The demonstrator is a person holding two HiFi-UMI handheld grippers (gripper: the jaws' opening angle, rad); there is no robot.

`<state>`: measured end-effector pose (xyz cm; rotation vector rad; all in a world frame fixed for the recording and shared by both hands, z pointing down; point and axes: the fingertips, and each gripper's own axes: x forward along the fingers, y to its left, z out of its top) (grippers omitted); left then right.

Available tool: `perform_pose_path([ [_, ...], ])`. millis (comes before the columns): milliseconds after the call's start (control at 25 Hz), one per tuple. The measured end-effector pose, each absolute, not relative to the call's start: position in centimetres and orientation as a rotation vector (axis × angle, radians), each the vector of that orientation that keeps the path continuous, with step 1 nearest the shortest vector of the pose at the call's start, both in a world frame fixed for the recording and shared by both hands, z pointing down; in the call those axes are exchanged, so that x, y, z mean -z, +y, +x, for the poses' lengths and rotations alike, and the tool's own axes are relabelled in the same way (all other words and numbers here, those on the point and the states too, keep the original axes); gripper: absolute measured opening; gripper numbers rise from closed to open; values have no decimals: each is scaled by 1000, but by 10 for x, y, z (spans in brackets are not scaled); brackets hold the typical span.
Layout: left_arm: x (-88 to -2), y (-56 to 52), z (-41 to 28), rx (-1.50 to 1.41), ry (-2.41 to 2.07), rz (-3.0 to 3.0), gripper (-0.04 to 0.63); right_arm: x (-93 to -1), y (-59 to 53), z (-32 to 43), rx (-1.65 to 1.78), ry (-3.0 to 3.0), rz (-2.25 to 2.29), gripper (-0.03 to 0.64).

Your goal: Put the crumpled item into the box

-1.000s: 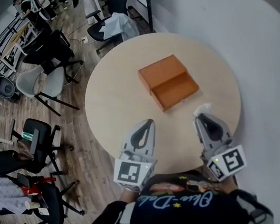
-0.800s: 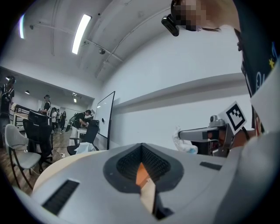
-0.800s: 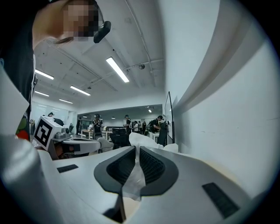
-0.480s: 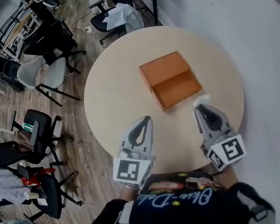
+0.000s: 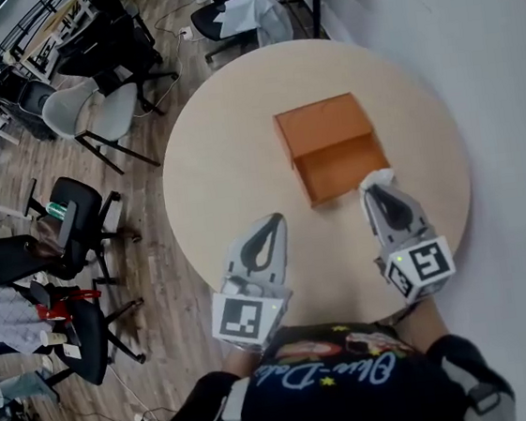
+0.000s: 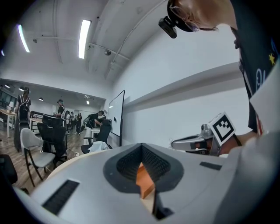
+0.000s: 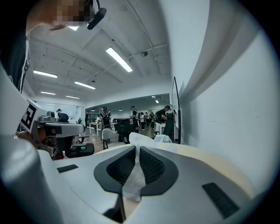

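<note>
An open orange box (image 5: pixel 331 148) lies on the round beige table (image 5: pixel 230 171), its lid flat behind the tray. My right gripper (image 5: pixel 376 190) is shut on a crumpled white item (image 5: pixel 378 178), which pokes out past the jaw tips just off the box's near right corner. In the right gripper view the white crumpled item (image 7: pixel 133 170) runs between the closed jaws of that gripper (image 7: pixel 134 151). My left gripper (image 5: pixel 272 223) hovers over the table's near side, shut and holding nothing. The left gripper view shows the box (image 6: pixel 144 180) beyond the left gripper (image 6: pixel 142 151).
Office chairs (image 5: pixel 92 116) stand on the wooden floor left of the table, another chair (image 5: pixel 254 8) with white cloth sits behind it. A white wall (image 5: pixel 472 58) runs along the right. People stand far back in the room.
The right gripper has carried the white item a little forward, closer to the box's near right corner. The head view has shifted; the left gripper has barely moved.
</note>
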<state>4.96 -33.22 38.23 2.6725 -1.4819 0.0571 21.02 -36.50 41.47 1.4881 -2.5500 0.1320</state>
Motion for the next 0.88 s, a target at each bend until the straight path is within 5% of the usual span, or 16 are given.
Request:
perform_pose_path([
  [880, -396, -353, 32, -108, -1623, 2562, -8, -529, -457, 191, -216, -2385, 1271, 26],
])
